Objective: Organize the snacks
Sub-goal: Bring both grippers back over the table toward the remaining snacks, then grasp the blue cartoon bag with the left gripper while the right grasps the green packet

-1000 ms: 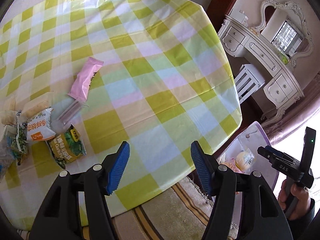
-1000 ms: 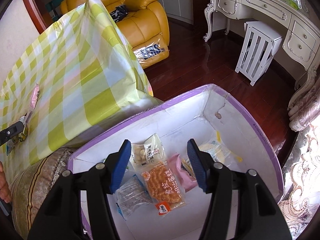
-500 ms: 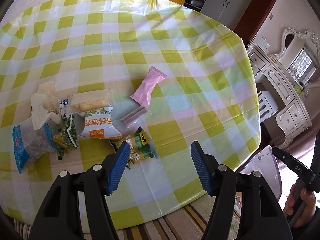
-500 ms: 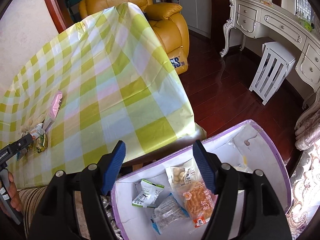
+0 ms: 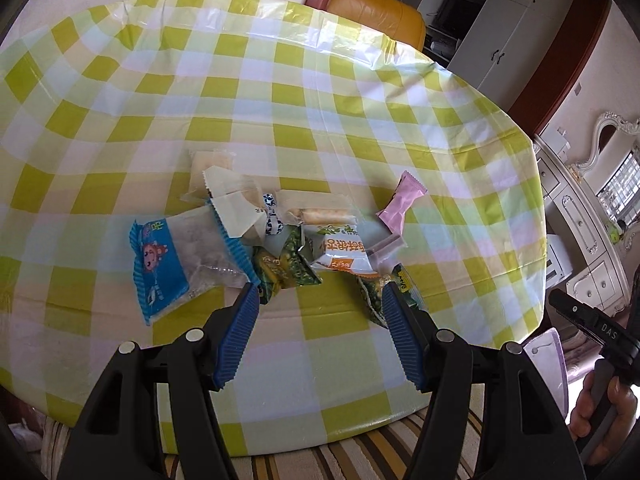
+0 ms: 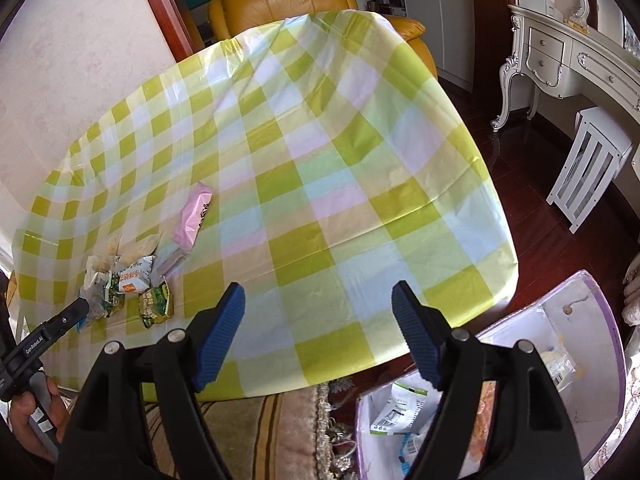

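A pile of snack packets lies on the checked tablecloth [image 5: 320, 80]: a blue packet [image 5: 168, 264], green packets [image 5: 286, 268], a white-and-orange packet [image 5: 340, 250], a pink packet [image 5: 400, 204] and pale wrappers [image 5: 228, 196]. My left gripper [image 5: 318, 302] is open and empty, just in front of the green packets. My right gripper [image 6: 318, 300] is open and empty above the table's near edge. The pile [image 6: 128, 280] lies far to its left. The white box with a purple rim [image 6: 580, 320], right of the table, holds several packets [image 6: 400, 408].
A yellow armchair [image 6: 288, 0] stands behind the table. A white dresser [image 6: 580, 64] and a white stool [image 6: 588, 164] stand to the right on dark wood floor. A striped rug [image 6: 260, 432] lies under the table's near edge.
My left gripper has swung left from the table's right edge to face the snack pile. My right gripper has lifted out of the box and turned toward the table.
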Available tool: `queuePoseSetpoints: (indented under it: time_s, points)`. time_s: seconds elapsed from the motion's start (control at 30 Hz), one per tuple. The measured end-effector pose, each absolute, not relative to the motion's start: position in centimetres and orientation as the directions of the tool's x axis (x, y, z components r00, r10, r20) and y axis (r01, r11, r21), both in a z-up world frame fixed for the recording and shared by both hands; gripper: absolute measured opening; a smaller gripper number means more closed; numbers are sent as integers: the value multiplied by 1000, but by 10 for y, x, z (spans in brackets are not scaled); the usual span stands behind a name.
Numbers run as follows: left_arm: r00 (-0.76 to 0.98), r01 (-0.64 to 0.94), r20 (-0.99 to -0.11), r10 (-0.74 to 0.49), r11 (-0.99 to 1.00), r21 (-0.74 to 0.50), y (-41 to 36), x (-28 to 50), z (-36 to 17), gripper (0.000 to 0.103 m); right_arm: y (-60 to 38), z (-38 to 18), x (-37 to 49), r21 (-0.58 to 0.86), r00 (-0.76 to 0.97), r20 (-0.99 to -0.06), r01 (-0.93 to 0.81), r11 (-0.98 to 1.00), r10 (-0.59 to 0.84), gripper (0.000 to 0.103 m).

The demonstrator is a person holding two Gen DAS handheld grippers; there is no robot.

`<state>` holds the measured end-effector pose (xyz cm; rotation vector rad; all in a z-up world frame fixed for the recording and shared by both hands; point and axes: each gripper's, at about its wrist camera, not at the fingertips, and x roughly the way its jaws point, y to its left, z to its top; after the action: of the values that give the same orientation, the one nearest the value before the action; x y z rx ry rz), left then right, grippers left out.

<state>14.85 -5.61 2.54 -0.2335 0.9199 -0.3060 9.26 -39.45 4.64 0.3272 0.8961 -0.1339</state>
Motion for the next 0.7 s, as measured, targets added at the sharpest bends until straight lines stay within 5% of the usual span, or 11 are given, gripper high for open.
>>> queuePoseSetpoints:
  time_s: [0.33, 0.6, 0.7]
  points:
    - [589, 28, -744, -316, 928, -372, 1, 148, 16, 63, -316, 35, 130, 217, 600, -793, 109, 970, 110, 76]
    - [579, 0, -784, -225, 961, -276, 24, 165, 11, 89, -253, 17, 153, 162, 550, -822, -25, 987, 149, 77]
    - [551, 51, -818, -166, 985, -166, 22, 175, 7, 90, -239, 9, 160, 116, 528, -840, -54, 992, 126, 78]
